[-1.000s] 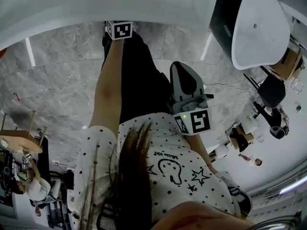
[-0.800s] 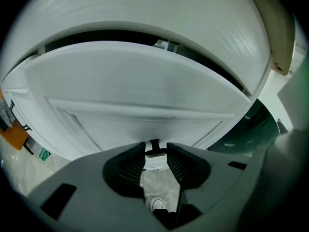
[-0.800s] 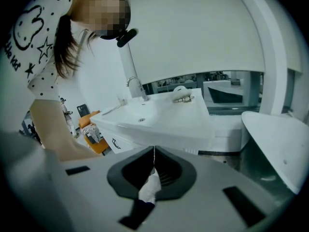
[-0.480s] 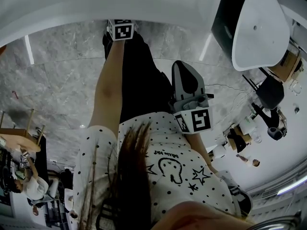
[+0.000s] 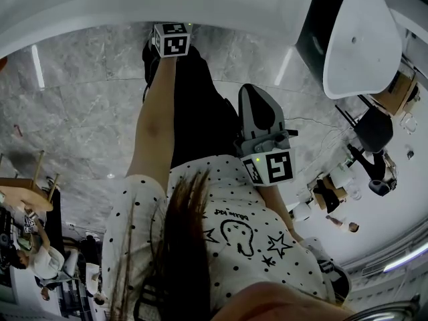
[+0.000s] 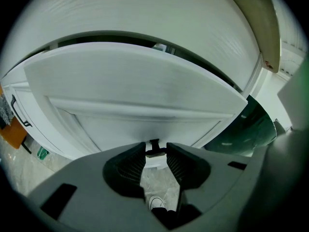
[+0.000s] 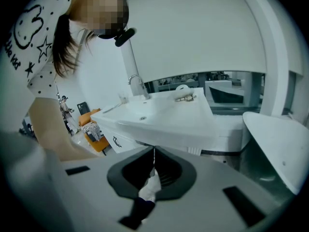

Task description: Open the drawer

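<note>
Nearest, the left tool (image 6: 155, 153) has just been closing its jaws. The drawer's small dark handle (image 6: 154, 145) stands between them, its crossbar spanning the gap from one jaw to the other. I read the tool as clenched on the handle, not merely set round it. That closing matters for the task: the grasp looks made and the pull itself is not yet done.

The right tool (image 7: 153, 152) hangs closer to the person's body than the left one. Its jaws are together at the tips with nothing in them, and it seems to have no part in this step.

Directly ahead of the left tool, and rising above it, is the white drawer front (image 6: 145, 100). A dark slit runs along its top edge beneath the counter (image 6: 159, 18). Whether the drawer is already a little way out, or that is only a shadow gap, I cannot tell, so the task looks to be at its start.

The next move probably calls for a straight draw back toward the person while the grip is held. The handle is slim and the tool meets it tilted downward, so an angled pull could let the bar slide out of the jaws.

Farther off, ahead of and above the right tool, the counter carries a basin (image 7: 145, 117) with a tap (image 7: 137, 83) behind it.
</note>
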Motion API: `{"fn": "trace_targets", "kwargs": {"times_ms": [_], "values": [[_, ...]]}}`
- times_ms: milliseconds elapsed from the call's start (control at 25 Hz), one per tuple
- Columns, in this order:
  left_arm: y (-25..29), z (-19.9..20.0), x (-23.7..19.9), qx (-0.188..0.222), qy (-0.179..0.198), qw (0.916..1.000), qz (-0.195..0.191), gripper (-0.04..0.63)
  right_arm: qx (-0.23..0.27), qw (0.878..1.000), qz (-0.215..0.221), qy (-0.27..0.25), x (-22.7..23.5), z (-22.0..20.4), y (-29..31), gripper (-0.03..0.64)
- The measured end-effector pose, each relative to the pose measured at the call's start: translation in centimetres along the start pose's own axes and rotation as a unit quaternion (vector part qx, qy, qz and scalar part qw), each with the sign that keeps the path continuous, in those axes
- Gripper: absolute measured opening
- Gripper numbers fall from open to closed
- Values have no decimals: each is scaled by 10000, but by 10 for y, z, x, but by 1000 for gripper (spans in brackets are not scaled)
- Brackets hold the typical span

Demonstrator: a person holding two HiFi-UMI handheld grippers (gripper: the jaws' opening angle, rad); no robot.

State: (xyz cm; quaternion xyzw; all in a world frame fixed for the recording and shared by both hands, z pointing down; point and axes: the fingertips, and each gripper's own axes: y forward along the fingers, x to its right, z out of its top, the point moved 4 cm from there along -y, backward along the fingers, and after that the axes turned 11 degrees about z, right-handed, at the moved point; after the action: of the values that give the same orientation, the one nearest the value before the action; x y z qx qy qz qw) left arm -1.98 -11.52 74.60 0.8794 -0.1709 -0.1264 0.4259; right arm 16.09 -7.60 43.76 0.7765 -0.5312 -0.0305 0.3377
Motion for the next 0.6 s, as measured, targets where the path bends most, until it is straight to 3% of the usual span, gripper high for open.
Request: {"fn": "trace_targets", "kwargs": {"times_ms": [200,600], "values": [[-1,-6,14,-50,6,10000,-46,140,5,10000,30,-24,9,3,-1,15],[-14,-20,-4,-68,11,9999,-135,138,-48,9999,85,-79,-19,4,16,15]]}}
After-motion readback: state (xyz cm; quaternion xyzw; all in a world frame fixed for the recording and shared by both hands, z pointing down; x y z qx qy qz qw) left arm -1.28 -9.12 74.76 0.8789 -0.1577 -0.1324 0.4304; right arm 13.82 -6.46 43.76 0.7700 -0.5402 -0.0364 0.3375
